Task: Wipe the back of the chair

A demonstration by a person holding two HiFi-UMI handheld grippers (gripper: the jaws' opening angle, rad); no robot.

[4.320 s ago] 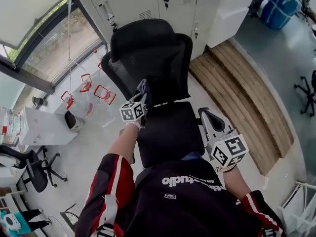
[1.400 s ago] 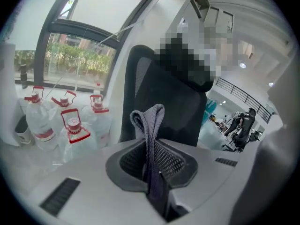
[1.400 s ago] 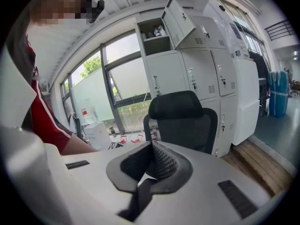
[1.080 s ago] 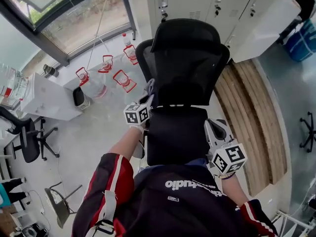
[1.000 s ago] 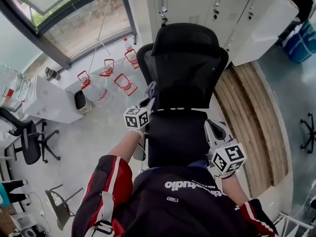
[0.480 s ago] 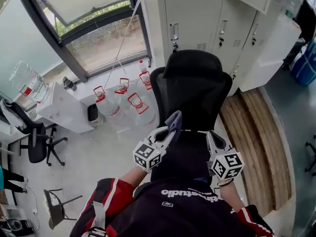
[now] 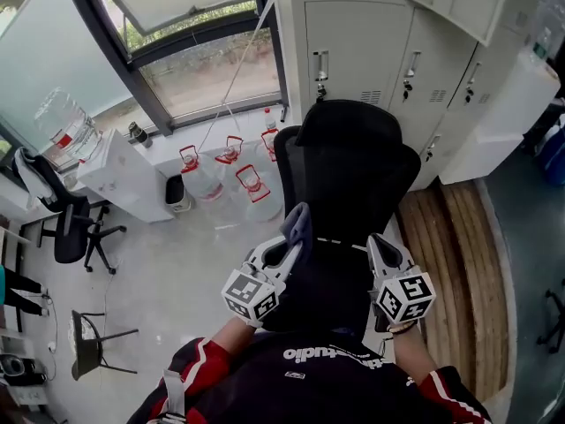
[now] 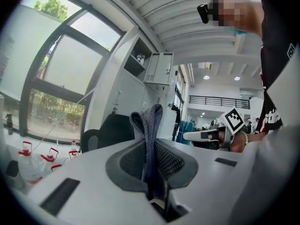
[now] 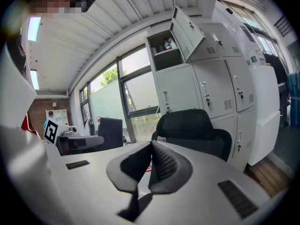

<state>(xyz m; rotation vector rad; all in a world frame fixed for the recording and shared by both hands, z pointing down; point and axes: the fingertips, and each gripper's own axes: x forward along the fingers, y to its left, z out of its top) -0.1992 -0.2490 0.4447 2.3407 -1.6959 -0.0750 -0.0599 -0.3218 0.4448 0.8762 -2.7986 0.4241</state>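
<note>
The left gripper (image 7: 284, 247) was clamped on a soft, limp grey-blue cloth (image 8: 150, 135), which flopped above its 2 jaws and would probably need pressing flat. The right gripper (image 7: 381, 253) was closed and empty. The black mesh office-chair backrest (image 7: 353, 162) stood just ahead, likely springy. White metal lockers (image 7: 380, 42) crowded close behind it, and clear water jugs (image 7: 225, 179) sat to its left.

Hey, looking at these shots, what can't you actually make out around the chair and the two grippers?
- Chair base: in the head view, hidden under its own seat and the person's torso.
- Cloth lower end: in the left gripper view, buried between the shut jaws of the left gripper.
- Items on the open locker shelf: in the right gripper view, too small to identify.
</note>
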